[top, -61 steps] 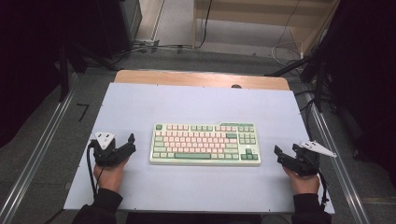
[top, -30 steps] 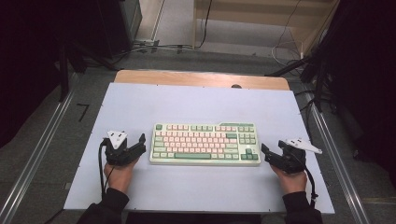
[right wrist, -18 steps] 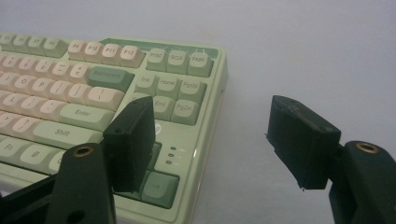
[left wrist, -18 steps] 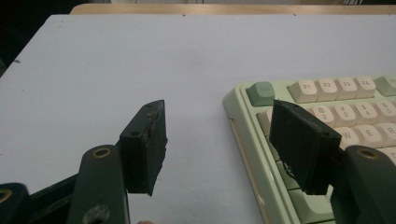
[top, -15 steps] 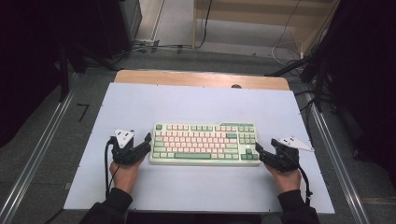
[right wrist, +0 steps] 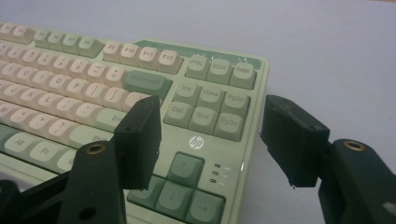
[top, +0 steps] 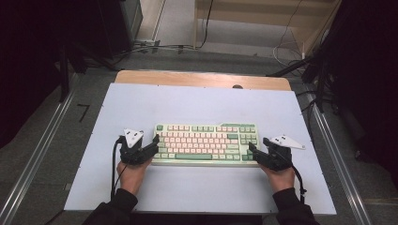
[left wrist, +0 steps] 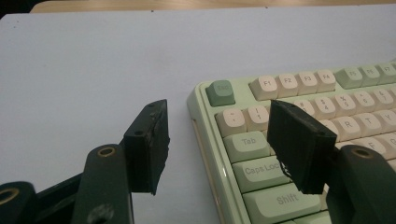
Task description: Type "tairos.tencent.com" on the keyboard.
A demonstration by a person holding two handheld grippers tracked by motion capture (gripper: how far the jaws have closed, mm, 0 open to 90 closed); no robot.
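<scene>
Your keyboard (top: pixel 206 143) lay flat near the table's front edge, long side across. Pale green case, cream and pink keys, darker green modifiers and arrow cluster, an HP logo above the arrows. Both short ends sat between open jaws.

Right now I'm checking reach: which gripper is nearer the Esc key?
Left. The left gripper straddles the keyboard's left edge, just below the Esc key; the right gripper straddles the opposite edge by the arrow keys.
</scene>
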